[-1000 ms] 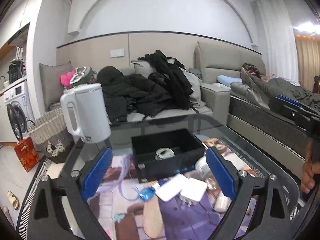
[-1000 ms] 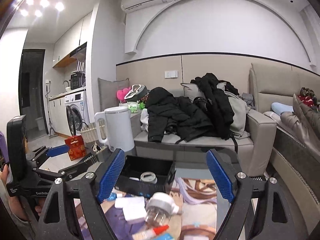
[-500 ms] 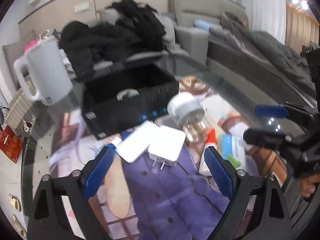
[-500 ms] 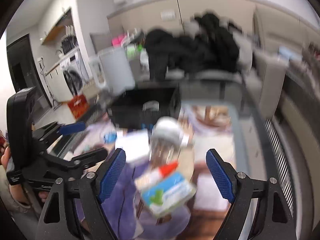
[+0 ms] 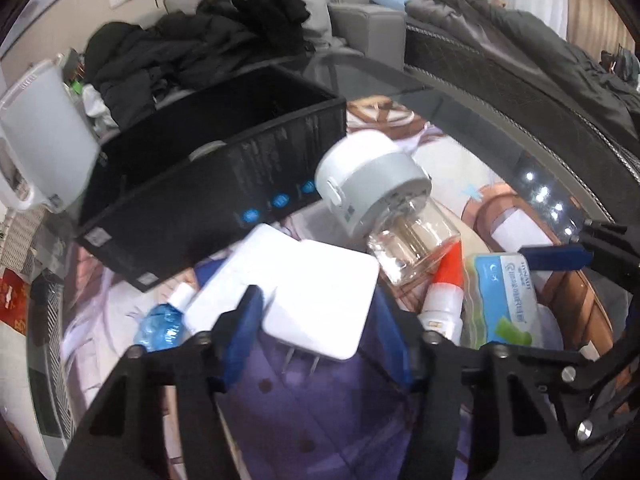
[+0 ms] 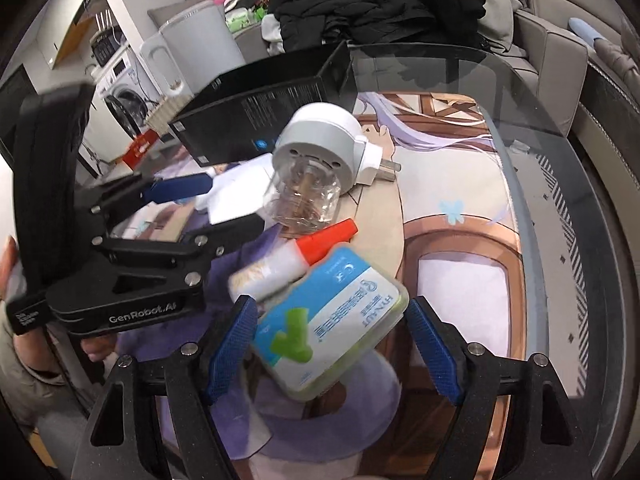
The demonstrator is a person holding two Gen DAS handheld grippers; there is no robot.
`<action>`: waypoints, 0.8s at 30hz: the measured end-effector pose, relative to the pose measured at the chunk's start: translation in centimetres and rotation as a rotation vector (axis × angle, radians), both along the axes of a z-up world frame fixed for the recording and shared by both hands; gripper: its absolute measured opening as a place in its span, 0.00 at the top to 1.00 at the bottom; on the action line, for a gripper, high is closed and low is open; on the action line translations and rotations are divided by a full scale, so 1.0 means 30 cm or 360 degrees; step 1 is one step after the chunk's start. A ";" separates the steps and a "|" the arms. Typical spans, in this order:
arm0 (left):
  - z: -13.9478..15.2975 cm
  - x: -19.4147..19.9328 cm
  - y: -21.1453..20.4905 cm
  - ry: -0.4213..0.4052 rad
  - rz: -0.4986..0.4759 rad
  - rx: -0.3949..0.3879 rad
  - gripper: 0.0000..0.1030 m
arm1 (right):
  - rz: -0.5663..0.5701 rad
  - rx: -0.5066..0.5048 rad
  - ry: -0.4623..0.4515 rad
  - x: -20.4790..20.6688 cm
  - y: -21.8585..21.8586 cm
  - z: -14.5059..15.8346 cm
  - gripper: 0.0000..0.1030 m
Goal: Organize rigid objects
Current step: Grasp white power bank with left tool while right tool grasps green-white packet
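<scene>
Both grippers lowered, charger (image 5: 320, 300) seemingly between closing fingers (image 5: 240, 328)

white charger (image 5: 320, 300) | flat on mat; blue-green packet (image 6: 332, 320) | tilted

"GenRobot.AI" is printed in pale letters on the black body of the left tool (image 6: 208, 216). The blue-and-white packet (image 6: 328, 324) carries "HYNAUT" along one edge; its larger blue lettering and the black box's (image 6: 256, 112) fine print are too blurred to read.
</scene>
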State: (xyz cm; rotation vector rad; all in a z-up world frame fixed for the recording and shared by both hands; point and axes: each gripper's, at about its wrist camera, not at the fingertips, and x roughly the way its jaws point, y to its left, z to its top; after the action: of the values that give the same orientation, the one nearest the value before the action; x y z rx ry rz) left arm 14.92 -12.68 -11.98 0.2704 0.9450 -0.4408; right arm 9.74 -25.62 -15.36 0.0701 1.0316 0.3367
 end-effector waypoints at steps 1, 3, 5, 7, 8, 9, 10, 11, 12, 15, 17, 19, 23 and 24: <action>0.000 0.001 0.001 0.0005 0.0010 -0.0009 0.49 | 0.0011 -0.0021 -0.0026 -0.002 0.003 0.001 0.23; 0.004 -0.008 -0.002 0.0018 0.0002 -0.0015 0.53 | 0.0024 -0.0043 -0.0046 -0.005 0.003 0.006 0.23; 0.009 -0.018 0.010 0.0042 0.0003 -0.0039 0.57 | 0.0028 -0.0059 -0.0059 -0.006 -0.007 0.011 0.23; 0.013 -0.037 0.027 0.0075 0.0031 -0.0059 0.58 | 0.0015 -0.0069 -0.0065 -0.007 -0.025 0.015 0.23; 0.013 -0.049 0.036 0.0084 0.0039 -0.0063 0.58 | 0.0001 -0.0054 -0.0050 -0.003 -0.035 0.015 0.23; 0.014 -0.060 0.043 0.0090 0.0046 -0.0062 0.58 | -0.0013 -0.0036 -0.0032 0.002 -0.041 0.014 0.23; 0.015 -0.066 0.049 0.0092 0.0055 -0.0058 0.58 | -0.0031 -0.0022 -0.0018 0.007 -0.044 0.012 0.23; 0.016 -0.074 0.056 0.0093 0.0070 -0.0055 0.58 | -0.0043 -0.0023 -0.0015 0.010 -0.038 0.012 0.23; 0.016 -0.086 0.064 0.0095 0.0083 -0.0053 0.58 | -0.0036 -0.0028 -0.0011 0.011 -0.028 0.012 0.23; 0.017 -0.102 0.091 0.0104 0.0118 -0.0046 0.58 | 0.0006 -0.0064 -0.0025 0.021 0.022 0.009 0.23; 0.016 -0.119 0.127 0.0127 0.0158 -0.0061 0.58 | 0.0071 -0.0044 -0.0048 0.023 0.051 0.007 0.23; 0.013 -0.137 0.160 0.0150 0.0174 -0.0086 0.58 | 0.0220 -0.0023 -0.0061 0.024 0.103 0.006 0.23; 0.009 -0.196 0.214 0.0137 0.0217 -0.0075 0.58 | 0.0280 -0.0117 -0.0077 -0.001 0.144 0.013 0.27; 0.007 -0.214 0.225 0.0128 0.0226 -0.0068 0.58 | 0.0231 -0.0152 -0.0098 -0.014 0.133 0.021 0.27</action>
State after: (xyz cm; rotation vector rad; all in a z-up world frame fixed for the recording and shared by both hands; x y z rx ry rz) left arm 8.51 -5.93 -11.77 0.1463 1.0253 -0.3433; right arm 9.32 -21.65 -14.73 -0.1009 0.9923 0.4184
